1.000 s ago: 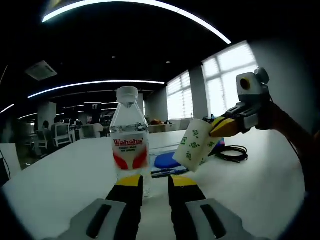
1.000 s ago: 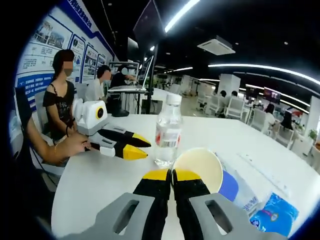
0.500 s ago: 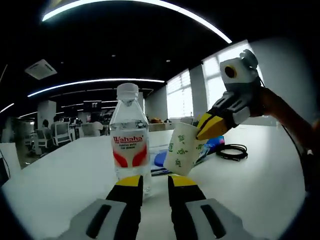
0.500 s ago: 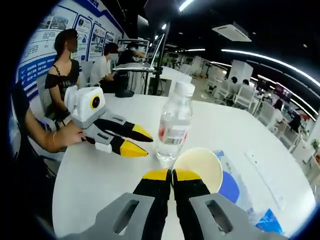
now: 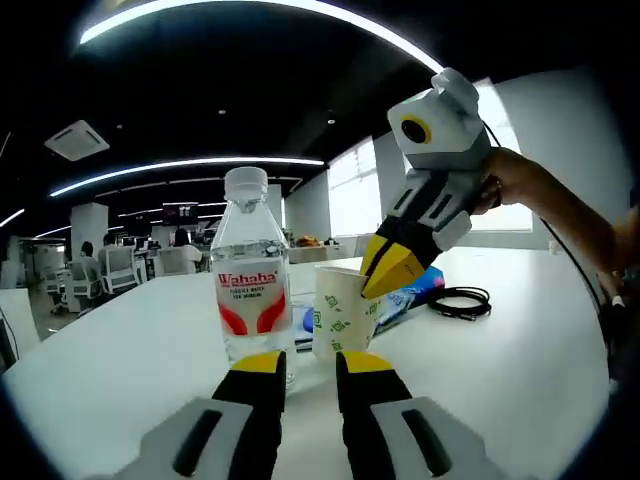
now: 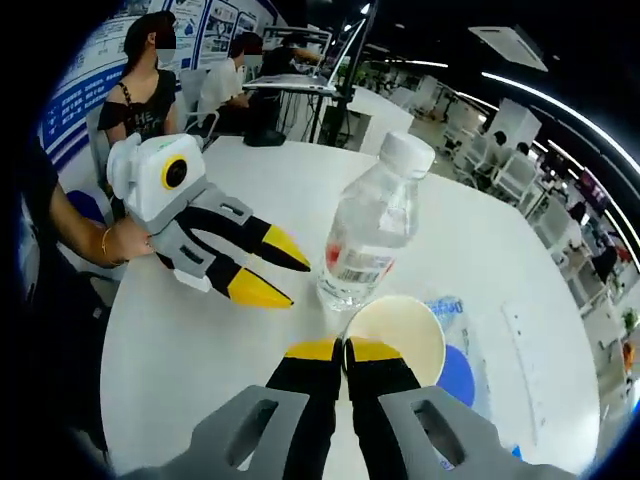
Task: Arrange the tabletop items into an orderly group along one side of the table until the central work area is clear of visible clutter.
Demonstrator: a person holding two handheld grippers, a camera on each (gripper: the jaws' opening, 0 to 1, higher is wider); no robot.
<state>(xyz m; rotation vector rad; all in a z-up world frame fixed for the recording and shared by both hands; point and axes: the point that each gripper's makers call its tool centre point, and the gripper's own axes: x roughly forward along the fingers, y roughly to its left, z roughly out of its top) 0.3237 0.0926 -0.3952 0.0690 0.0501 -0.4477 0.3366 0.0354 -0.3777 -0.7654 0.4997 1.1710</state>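
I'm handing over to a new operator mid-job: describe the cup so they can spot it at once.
On the white table, find the clear water bottle with the red label. The cup stands upright right beside it, its rim pinched in the right gripper. It is the white paper cup with small green marks, open-topped and shorter than the bottle.

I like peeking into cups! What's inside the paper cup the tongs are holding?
Nothing that shows: the paper cup looks empty, with plain cream walls inside. The right tongs pinch its near rim and cover a bit of the inside there.
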